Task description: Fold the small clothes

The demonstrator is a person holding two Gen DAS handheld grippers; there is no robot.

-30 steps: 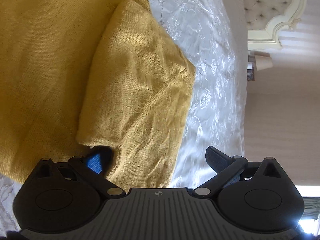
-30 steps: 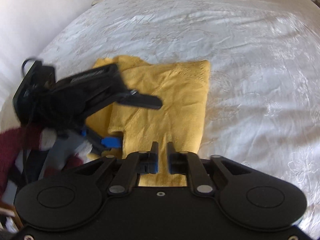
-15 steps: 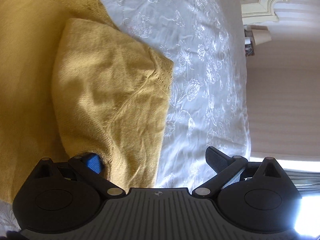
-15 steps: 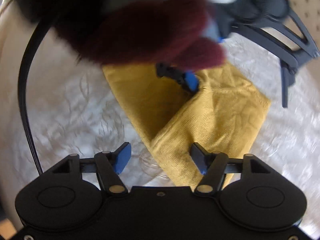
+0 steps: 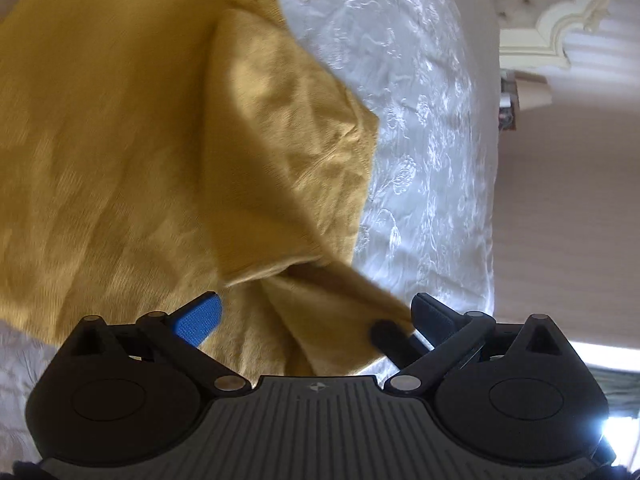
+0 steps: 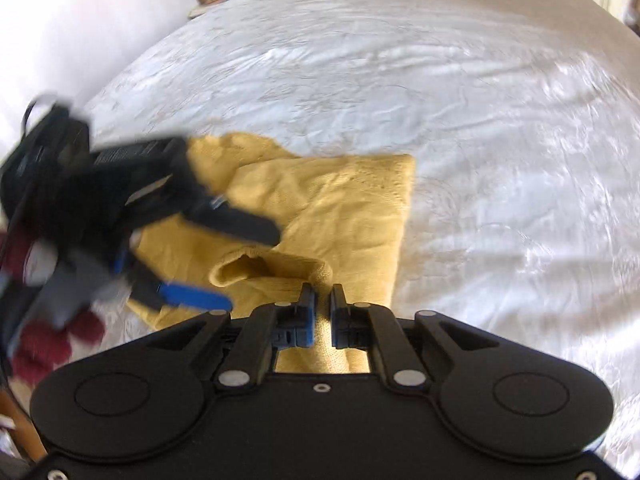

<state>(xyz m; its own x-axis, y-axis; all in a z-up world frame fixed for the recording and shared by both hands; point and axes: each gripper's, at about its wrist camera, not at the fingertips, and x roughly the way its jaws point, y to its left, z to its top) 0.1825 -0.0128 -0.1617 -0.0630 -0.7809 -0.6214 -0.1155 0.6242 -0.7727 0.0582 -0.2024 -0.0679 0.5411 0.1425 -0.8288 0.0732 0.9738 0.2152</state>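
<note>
Closing within the last half second, the right gripper [image 6: 322, 314] now pinches the yellow knit's [image 6: 340, 216] near edge. Left gripper [image 5: 316, 314] gapes around a raised fold. Soft, light, limp on the bedspread [image 6: 480, 120]; grip hems and corners.

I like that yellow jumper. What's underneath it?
The yellow jumper lies on a white bedspread, which shows all around it. Whatever sits directly beneath the cloth is covered, so that can't be seen.
</note>
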